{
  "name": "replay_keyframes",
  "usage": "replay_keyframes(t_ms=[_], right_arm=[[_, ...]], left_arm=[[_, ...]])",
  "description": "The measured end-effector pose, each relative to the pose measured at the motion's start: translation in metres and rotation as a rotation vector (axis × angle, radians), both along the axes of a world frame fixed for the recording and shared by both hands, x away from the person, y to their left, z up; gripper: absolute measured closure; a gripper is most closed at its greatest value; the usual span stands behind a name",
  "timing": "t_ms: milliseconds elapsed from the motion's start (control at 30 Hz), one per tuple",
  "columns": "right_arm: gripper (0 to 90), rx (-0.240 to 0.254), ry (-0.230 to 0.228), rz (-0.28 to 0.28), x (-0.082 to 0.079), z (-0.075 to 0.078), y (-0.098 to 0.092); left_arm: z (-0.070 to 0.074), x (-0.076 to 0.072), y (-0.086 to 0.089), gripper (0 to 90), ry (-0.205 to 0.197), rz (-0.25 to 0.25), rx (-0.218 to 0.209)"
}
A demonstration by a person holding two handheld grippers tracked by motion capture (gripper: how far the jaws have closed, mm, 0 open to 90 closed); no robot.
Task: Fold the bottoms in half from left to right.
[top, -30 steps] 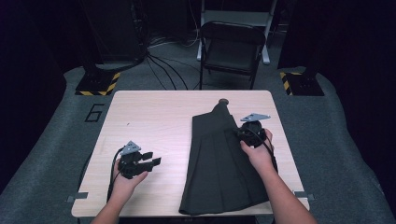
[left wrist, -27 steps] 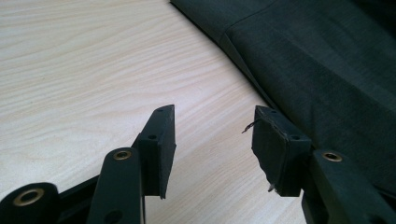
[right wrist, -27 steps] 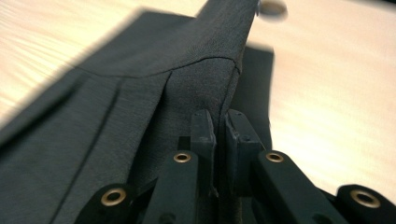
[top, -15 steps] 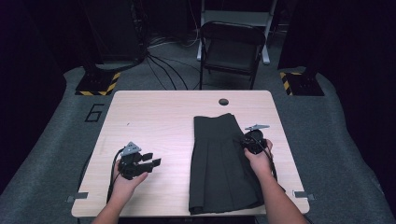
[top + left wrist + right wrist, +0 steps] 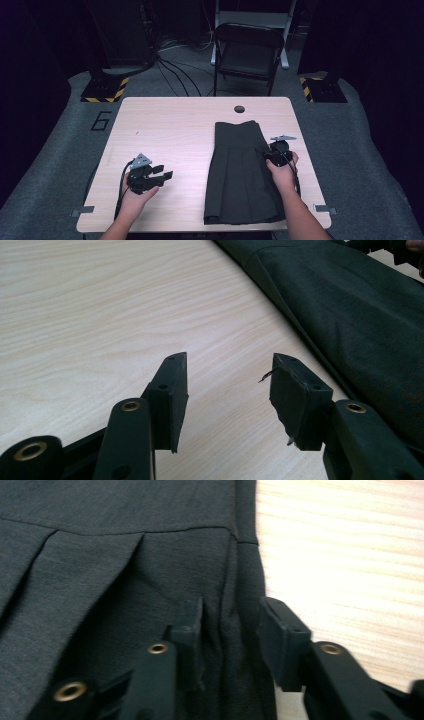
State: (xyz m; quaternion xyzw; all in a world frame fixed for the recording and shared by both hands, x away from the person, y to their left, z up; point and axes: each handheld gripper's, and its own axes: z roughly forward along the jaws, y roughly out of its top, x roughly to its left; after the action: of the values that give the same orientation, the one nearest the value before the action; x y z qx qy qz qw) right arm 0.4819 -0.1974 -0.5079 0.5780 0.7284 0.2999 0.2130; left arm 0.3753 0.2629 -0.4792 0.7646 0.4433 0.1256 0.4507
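Black "6" (image 5: 101, 120) on grey floor | dark skirt (image 5: 240, 175) unlabelled | wooden table (image 5: 170, 130)

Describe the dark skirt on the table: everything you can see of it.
The skirt is dark grey, of a woven cloth, with a plain waistband at the far end and pressed pleats running to the near hem. It lies flat on the right half of the wooden table, widening toward the person. The right gripper sits at its right edge, jaws just opened, a fold of the side seam between them, apparently no longer pinched.
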Motion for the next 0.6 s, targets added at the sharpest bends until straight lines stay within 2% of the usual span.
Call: replay_keyframes(t_ms=[167,233,333,400,433,467,500,533,567,600], right_arm=[[55.6,0.03,0.007,0.005,-0.002,0.003,-0.004],[55.8,0.035,-0.016,0.018,-0.004,0.007,-0.005],[56.1,0.027,-0.06,0.053,-0.013,0.018,-0.006],[56.2,-0.006,-0.086,0.079,-0.022,0.028,-0.007],[56.2,-0.006,-0.086,0.079,-0.022,0.028,-0.007],[55.9,-0.019,-0.104,0.097,-0.034,0.035,-0.012],[55.9,-0.019,-0.104,0.097,-0.034,0.035,-0.012],[56.1,0.019,-0.098,0.095,-0.045,0.036,-0.017],[56.0,0.032,-0.099,0.095,-0.05,0.034,-0.02],[56.0,0.042,-0.085,0.098,-0.054,0.033,-0.022]], left_arm=[[-0.003,0.001,-0.012,48.2,0.013,-0.027,0.008],[-0.003,0.001,-0.017,47.7,0.013,-0.052,0.031],[-0.001,0.002,-0.026,46.9,0.016,-0.08,0.041],[0.001,0.003,-0.032,46.6,0.012,-0.094,0.049],[0.001,0.003,-0.032,46.4,0.012,-0.094,0.049],[0.004,0.004,-0.039,46.2,0.007,-0.107,0.057],[0.004,0.004,-0.039,46.1,0.007,-0.107,0.057],[0.004,0.005,-0.046,45.8,-0.01,-0.1,0.05],[0.005,0.005,-0.047,45.5,-0.002,-0.11,0.044],[0.004,0.006,-0.052,45.1,-0.006,-0.095,0.022]])
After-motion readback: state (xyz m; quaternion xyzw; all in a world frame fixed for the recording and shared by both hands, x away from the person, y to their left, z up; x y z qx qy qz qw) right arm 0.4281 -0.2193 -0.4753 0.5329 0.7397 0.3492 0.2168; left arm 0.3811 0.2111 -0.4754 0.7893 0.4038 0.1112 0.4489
